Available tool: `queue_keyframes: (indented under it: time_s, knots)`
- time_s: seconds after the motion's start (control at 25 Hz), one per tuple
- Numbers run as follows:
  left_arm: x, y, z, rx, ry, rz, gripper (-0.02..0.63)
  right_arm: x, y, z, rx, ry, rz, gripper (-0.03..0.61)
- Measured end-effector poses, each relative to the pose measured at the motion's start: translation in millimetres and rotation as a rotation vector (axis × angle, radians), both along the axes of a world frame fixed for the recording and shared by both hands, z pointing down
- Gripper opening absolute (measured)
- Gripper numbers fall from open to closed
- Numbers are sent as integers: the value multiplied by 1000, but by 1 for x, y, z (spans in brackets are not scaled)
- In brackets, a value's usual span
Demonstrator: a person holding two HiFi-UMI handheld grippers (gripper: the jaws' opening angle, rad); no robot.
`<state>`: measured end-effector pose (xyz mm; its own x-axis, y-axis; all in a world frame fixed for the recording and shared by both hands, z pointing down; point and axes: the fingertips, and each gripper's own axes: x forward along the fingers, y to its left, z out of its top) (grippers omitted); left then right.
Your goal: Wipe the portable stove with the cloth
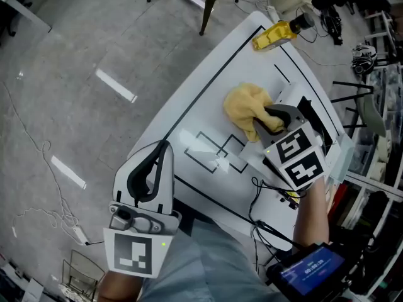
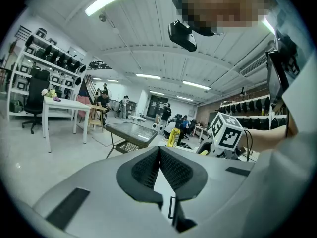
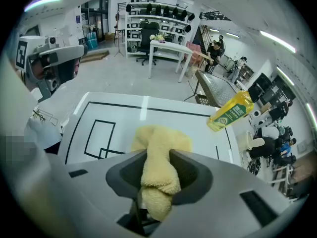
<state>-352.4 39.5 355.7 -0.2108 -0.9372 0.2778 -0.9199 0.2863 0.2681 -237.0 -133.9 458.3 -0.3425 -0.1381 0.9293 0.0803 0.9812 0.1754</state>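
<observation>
Cloth (image 1: 247, 106) is pinched in the right gripper's (image 1: 272, 119) jaws. The yellow wad is bunched between the pads, and the rest spills out past the tips over the white table (image 1: 201, 99). Left gripper (image 1: 160, 156) is by the table's near-left edge, well apart from the cloth, jaws pressed together with nothing in them. A yellow bottle (image 1: 274, 35) lies at the far end.

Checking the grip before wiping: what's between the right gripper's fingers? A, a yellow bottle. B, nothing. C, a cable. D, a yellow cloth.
D: the right gripper is clamped on the cloth, which hangs bunched from it; the bottle lies farther off.
</observation>
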Motion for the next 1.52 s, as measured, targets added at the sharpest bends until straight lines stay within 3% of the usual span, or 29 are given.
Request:
queue_keyframes:
  time_s: [0.84, 1.08, 1.32, 1.52]
  knots:
    - [44, 68, -50, 61, -72, -17, 17, 22, 114, -23, -54, -48, -116, 137]
    - [58, 91, -69, 81, -102, -27, 18, 35, 160, -34, -132, -57, -181, 137]
    - [81, 109, -103, 141, -185, -18, 18, 61, 204, -74, -233, -196, -148, 137]
    - [121, 119, -148, 201, -252, 10, 18, 97, 228, -138, -292, -415, -82, 137]
